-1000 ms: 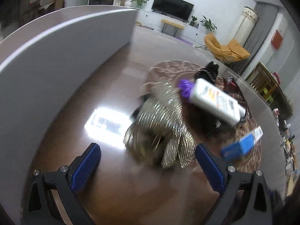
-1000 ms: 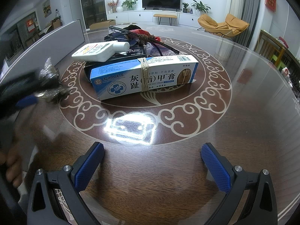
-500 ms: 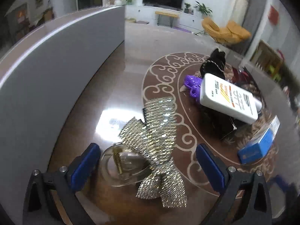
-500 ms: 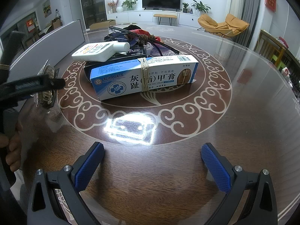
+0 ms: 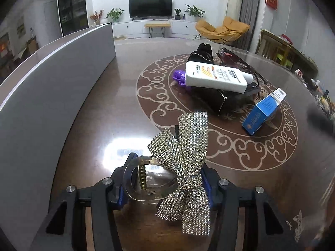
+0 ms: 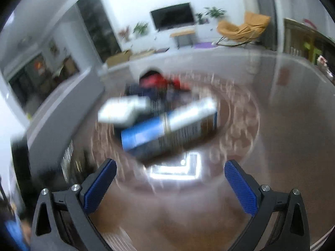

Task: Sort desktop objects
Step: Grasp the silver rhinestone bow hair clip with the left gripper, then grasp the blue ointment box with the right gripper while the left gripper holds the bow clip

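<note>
Along the left edge of the dark wooden worktop (image 5: 108,108) stands a grey partition (image 5: 52,83). Beside it, the left gripper (image 5: 165,179) has just been closing its jaws, and they now clamp the clear hair clip with the rhinestone bow (image 5: 184,156) between the blue pads. Further right, near the inlaid centre, a white bottle (image 5: 215,77) lies on a dark pile, with 1 blue box (image 5: 263,113) beside it. On the right, the right gripper (image 6: 169,186) hangs above the worktop with jaws wide apart and nothing between them; its view is blurred.
</note>
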`<state>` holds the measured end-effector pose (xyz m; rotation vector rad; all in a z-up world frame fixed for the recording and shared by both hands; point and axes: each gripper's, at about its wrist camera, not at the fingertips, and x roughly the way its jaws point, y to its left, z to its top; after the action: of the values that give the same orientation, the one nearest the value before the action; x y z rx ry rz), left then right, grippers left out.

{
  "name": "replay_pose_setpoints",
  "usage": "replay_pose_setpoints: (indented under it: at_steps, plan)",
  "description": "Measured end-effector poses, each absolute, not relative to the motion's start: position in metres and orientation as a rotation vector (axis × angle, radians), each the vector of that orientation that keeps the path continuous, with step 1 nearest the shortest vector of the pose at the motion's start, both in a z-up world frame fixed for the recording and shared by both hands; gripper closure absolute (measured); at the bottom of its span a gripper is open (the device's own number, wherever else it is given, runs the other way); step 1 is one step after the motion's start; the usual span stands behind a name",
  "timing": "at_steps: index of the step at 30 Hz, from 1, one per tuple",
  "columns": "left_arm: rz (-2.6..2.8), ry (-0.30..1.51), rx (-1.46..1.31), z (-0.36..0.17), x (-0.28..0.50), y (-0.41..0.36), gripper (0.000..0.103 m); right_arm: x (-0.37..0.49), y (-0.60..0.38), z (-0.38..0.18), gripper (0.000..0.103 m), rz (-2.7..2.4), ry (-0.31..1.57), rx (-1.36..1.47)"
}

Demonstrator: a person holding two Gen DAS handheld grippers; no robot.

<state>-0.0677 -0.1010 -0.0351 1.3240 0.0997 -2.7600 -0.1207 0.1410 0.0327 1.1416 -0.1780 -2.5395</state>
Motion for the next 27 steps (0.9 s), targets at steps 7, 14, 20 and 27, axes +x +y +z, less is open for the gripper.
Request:
replay_pose_setpoints:
  at_steps: [7,14,20,27]
  plan:
    - [-2.755,0.087,1.323,-0.036,-0.054,-0.096,0.05,-0.188,0.104,0.031,0.0,-2.531,-0.302,1.304]
    - [-2.754,0.088,1.323,-0.036,-0.055,-0.096,0.05,-0.188,0.113,-0.013,0.031,-2.476,-0.272,1.432]
    - [-2.755,0.092,1.324,-0.036,-0.055,-0.097,0.05,-0.178,0.143,-0.02,0.052,-2.447,-0.332,1.398]
    - [-2.769,0.134,1.32,-0.034,-0.05,-0.1,0.05,-0.166,0.208,-0.028,0.053,-2.329,-0.711,1.394]
